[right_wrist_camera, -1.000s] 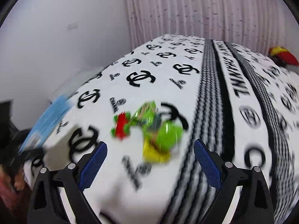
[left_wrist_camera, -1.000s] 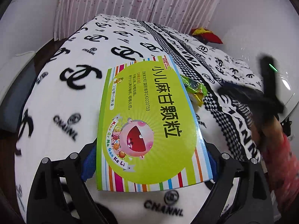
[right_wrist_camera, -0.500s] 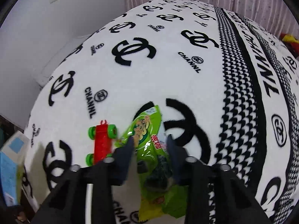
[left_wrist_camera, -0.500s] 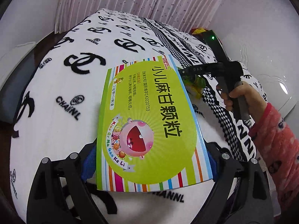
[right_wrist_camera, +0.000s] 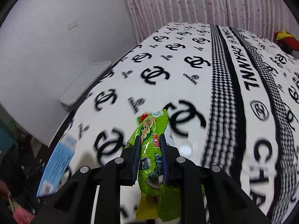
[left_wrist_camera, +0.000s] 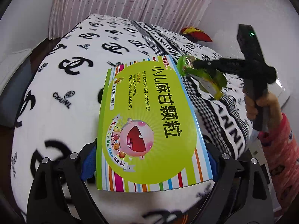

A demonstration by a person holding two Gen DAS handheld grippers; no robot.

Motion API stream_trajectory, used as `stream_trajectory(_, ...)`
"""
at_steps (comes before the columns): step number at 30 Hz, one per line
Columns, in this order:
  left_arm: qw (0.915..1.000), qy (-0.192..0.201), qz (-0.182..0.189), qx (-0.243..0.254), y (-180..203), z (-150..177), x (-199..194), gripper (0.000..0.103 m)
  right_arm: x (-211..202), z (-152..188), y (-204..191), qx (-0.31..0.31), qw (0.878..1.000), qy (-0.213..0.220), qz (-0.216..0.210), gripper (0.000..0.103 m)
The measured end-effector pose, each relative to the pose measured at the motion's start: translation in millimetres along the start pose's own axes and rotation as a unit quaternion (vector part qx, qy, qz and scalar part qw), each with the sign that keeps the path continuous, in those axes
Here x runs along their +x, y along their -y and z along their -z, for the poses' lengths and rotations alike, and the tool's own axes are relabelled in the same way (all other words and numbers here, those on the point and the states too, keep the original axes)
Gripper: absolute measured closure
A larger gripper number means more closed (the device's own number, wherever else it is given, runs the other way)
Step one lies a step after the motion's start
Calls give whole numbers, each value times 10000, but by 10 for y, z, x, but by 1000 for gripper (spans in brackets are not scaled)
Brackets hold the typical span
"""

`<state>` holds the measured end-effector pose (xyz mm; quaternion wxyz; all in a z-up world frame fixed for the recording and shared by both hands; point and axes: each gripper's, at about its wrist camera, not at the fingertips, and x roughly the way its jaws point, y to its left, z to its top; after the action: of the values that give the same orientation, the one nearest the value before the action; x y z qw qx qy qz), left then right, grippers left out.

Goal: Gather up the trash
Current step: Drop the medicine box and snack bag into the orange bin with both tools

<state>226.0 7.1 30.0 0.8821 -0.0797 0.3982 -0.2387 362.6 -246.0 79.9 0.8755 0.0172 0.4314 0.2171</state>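
Note:
My left gripper (left_wrist_camera: pixel 149 160) is shut on a flat green medicine box (left_wrist_camera: pixel 147 119) with coloured stripes and a cartoon face, held above the bed. My right gripper (right_wrist_camera: pixel 150 140) is shut on a green snack wrapper (right_wrist_camera: pixel 151 160) and holds it lifted off the bed. The wrapper (left_wrist_camera: pixel 203 74) also shows in the left wrist view, hanging from the right gripper (left_wrist_camera: pixel 194 64) beyond the box. A red and green toy (right_wrist_camera: pixel 143 116) peeks out behind the wrapper on the blanket.
The bed carries a white blanket (right_wrist_camera: pixel 186 65) with black logos and checked stripes. A red and yellow item (left_wrist_camera: pixel 195 33) lies at the far right of the bed. A pink curtain (right_wrist_camera: pixel 205 5) hangs behind. A white flat object (right_wrist_camera: pixel 86 83) lies left of the bed.
My right gripper closed on the green wrapper and lifted it off the blanket, away from the red toy. The left gripper kept hold of the box and shifted slightly.

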Motion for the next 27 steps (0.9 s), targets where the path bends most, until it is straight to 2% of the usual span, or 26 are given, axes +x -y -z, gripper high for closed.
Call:
stream_trajectory(6, 9991, -170, 7, 379, 412, 531, -371, 16, -637, 994, -339, -129, 9999, 23, -77, 83)
stream_trajectory(13, 9948, -758, -204, 652, 789, 1473, -563, 16, -1086, 2201, -657, -62, 9998, -39, -189, 82)
stream_trajectory(17, 9907, -1153, -317, 654, 836, 1994, -467, 16, -1026, 2810, -701, 71, 9994, -293, -176, 82)
stream_trajectory(21, 9841, -1635, -398, 561, 838, 2471, -218, 16, -809, 3269, -640, 281, 9979, -568, -102, 82)
stream_trajectory(27, 9729, -2229, -447, 414, 809, 2910, 165, 17, -372, 3744, -466, 863, 9913, -977, -161, 82)
